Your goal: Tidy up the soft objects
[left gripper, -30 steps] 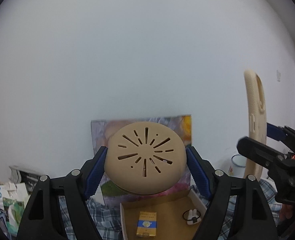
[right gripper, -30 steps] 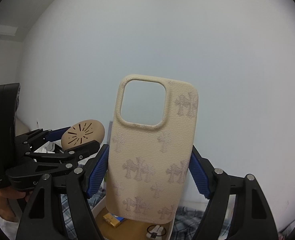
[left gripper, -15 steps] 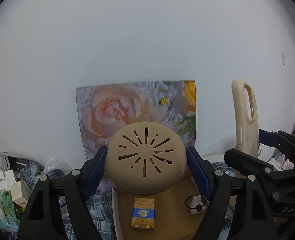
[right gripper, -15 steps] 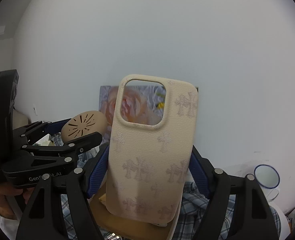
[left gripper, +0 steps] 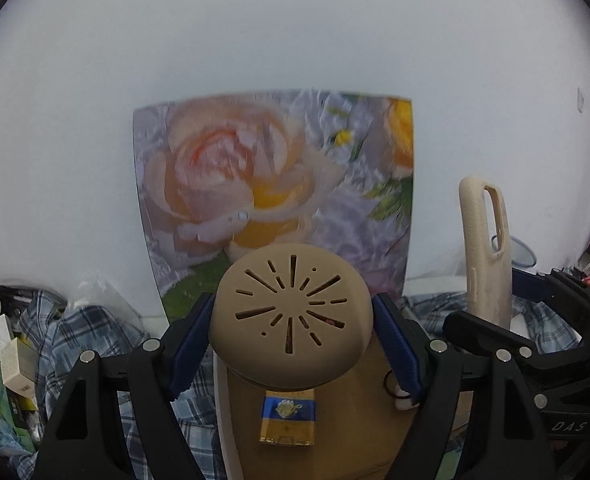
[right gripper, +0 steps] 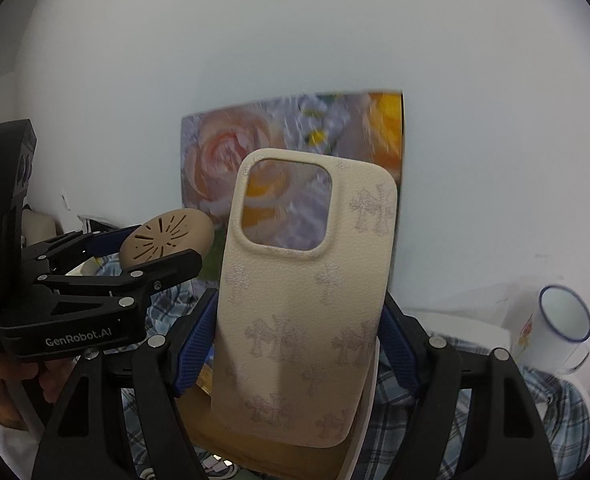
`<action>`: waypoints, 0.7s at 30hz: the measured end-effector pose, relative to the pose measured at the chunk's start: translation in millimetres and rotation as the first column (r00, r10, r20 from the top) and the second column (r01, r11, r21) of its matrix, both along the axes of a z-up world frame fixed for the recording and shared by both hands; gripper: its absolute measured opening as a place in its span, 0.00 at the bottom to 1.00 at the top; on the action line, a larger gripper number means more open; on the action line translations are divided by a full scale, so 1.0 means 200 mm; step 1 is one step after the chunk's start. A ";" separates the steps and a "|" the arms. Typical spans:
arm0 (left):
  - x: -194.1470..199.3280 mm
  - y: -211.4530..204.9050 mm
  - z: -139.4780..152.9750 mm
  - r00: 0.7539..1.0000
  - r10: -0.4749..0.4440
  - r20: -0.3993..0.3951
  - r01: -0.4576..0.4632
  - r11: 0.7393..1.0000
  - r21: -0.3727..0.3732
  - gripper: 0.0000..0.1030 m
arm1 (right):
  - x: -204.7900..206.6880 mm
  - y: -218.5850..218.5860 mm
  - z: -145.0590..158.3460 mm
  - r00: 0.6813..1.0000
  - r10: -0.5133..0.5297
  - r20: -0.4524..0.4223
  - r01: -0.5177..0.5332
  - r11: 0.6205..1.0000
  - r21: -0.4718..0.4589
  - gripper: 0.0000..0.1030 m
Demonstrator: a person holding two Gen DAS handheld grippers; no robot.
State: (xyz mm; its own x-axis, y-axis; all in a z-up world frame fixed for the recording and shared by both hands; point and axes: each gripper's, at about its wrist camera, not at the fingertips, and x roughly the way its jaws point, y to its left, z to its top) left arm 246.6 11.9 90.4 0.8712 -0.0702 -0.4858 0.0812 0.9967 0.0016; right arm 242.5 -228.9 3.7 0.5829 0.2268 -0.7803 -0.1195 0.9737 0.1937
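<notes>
My left gripper (left gripper: 293, 344) is shut on a round tan silicone pad with slits (left gripper: 291, 314) and holds it in the air above an open cardboard box (left gripper: 359, 432). My right gripper (right gripper: 297, 344) is shut on a cream phone case with cross patterns (right gripper: 303, 304) and holds it upright. The phone case shows edge-on at the right of the left wrist view (left gripper: 485, 256). The tan pad and left gripper show at the left of the right wrist view (right gripper: 167, 236).
The box holds a blue and gold packet (left gripper: 289, 416) and a small white item with a black band (left gripper: 399, 394). A rose painting (left gripper: 271, 196) leans on the white wall. Plaid cloth (left gripper: 91, 340) surrounds the box. Small boxes (left gripper: 11, 368) lie at left, a white enamel mug (right gripper: 563, 320) at right.
Both grippers have tilted downward with their objects. The rose painting, the box and the plaid cloth have risen into view, and the mug has appeared at right.
</notes>
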 end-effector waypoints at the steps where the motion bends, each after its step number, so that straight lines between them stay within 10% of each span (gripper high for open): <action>1: 0.01 0.00 -0.01 1.000 0.003 -0.008 -0.003 1.000 0.004 0.78 | 0.01 -0.01 -0.01 1.000 0.000 -0.012 0.000 1.000 0.006 0.72; 21: 0.26 -0.03 -0.43 0.960 -0.016 -0.278 0.020 1.000 0.013 0.78 | 0.03 -0.01 -0.49 0.960 0.034 -0.279 -0.021 0.998 0.051 0.73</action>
